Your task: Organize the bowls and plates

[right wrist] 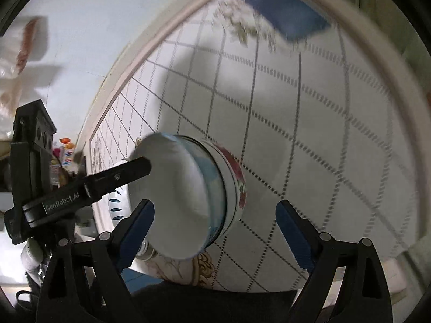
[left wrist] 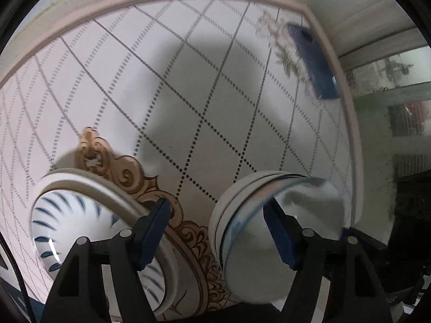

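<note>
In the left wrist view my left gripper (left wrist: 216, 231) is open, above the table between two dish groups. A white plate with blue leaf strokes (left wrist: 67, 228) lies under its left finger. A stack of white bowls (left wrist: 258, 242) sits by its right finger (left wrist: 280, 239), whose tip is in the top bowl's mouth. In the right wrist view the same bowl stack (right wrist: 188, 196), with a flowered bowl at the bottom, lies ahead of my open, empty right gripper (right wrist: 215, 231). The left gripper's finger (right wrist: 118, 177) reaches to the top bowl's rim.
A round table with a white diamond-pattern cloth (left wrist: 188, 94) and a raised rim holds everything. A blue phone (left wrist: 312, 62) lies at its far edge; it also shows in the right wrist view (right wrist: 285, 13). Shelves and clutter (right wrist: 62, 156) stand past the table's left side.
</note>
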